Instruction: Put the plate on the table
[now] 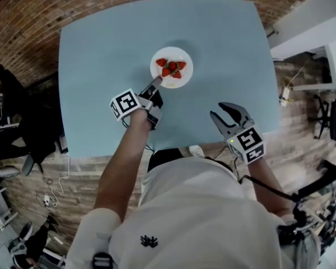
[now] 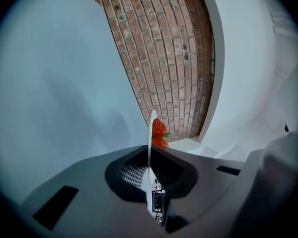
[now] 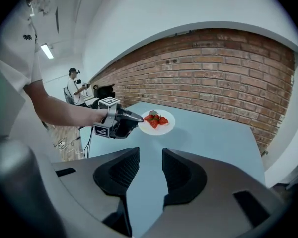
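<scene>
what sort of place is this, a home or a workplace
Probably an office or lab workspace: an exposed brick wall, a plain blue table, and another person beside dark equipment in the background.

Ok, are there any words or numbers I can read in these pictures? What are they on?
No words or numbers can be read here.
Left gripper, on its cube: a black-and-white square pattern, not letters.
Right gripper, on its cube: the same kind of pattern.
Shirt: a small dark emblem, no letters.
Plate: plain white, no print.
</scene>
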### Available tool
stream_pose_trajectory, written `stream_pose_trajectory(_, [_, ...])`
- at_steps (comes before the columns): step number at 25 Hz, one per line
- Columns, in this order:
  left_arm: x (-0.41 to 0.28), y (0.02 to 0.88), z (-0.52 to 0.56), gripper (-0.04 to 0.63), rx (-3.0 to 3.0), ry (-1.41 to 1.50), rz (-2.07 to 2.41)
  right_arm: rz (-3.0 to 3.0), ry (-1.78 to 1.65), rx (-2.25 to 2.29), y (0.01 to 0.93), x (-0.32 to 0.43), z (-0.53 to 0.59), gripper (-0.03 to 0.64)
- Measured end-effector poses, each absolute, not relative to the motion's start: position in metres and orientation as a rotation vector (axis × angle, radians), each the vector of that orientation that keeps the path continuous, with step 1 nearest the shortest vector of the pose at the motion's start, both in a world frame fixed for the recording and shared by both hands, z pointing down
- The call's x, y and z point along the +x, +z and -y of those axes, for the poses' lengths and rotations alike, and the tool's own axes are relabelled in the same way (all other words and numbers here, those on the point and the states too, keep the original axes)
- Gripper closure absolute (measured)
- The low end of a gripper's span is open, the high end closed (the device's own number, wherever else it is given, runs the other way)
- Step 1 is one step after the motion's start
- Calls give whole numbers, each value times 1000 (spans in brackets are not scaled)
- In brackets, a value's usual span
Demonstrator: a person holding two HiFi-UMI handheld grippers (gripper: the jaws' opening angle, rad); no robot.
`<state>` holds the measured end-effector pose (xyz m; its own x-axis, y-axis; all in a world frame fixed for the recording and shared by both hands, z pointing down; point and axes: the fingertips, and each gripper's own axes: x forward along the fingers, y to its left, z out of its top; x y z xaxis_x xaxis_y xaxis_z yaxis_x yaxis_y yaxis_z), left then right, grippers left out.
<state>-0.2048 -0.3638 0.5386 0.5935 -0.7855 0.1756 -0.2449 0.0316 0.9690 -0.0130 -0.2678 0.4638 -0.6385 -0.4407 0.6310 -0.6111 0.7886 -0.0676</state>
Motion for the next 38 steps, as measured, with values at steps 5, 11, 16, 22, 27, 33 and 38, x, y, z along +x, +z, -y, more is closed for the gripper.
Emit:
stream_pose_trajectory(5, [-222, 586, 415, 583, 1485, -493, 891, 2315, 420, 828, 479, -26, 292, 485])
stream_pose_trajectory(11, [-217, 621, 443, 581, 1433, -472, 880, 2246, 464, 883, 485, -20, 291, 485])
stream_pose_trajectory(16, [-217, 645, 451, 581, 1374, -480, 901, 2216, 500, 904, 490, -14, 294, 485])
stream_pose_trajectory(22, [-216, 651, 453, 581, 1358, -491, 912, 2194, 524, 906, 495, -8, 289, 485])
stream_pose_trajectory(27, [-216, 656, 450, 581, 1334, -468, 934, 2197, 520, 899, 494, -10, 289, 485])
stream_pose_trajectory(33, [-217, 659, 449, 581, 1339, -412, 976, 2204, 520, 885, 496, -13, 290, 485])
stream_pose_trajectory(38, [-216, 657, 445, 537, 1355, -356, 1048, 2198, 522, 889, 494, -5, 286, 485])
